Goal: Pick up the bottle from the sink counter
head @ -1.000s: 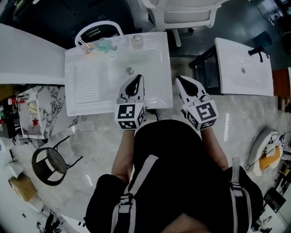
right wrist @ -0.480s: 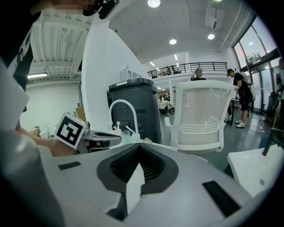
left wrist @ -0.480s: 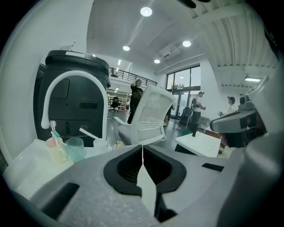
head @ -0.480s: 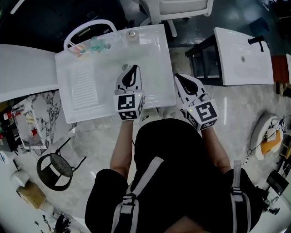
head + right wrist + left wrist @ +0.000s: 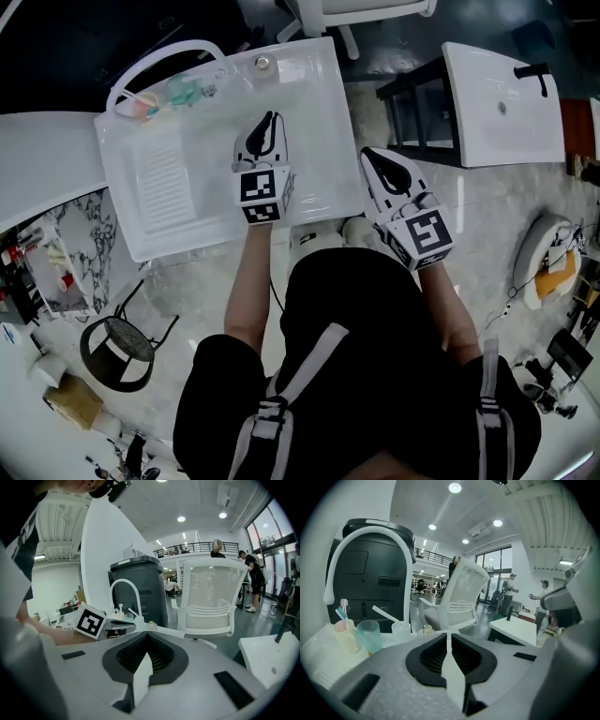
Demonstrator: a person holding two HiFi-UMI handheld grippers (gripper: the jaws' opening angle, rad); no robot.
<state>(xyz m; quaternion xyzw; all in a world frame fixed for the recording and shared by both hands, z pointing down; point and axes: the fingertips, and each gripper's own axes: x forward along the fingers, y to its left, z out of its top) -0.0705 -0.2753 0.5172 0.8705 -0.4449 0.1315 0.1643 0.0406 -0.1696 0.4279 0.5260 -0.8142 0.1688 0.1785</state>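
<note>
1. The bottle (image 5: 263, 64) stands at the back edge of the sink tabletop (image 5: 314, 141), in the upper middle of the head view, right of the cups (image 5: 178, 90).
2. My left gripper (image 5: 266, 120) hovers over the basin and points at the bottle. Its fingers are clenched on nothing, so I judge they must open before any grasp.
3. My right gripper (image 5: 371, 155) hangs off the tabletop's right edge with its fingers clenched and empty, probably to keep clear.
</note>
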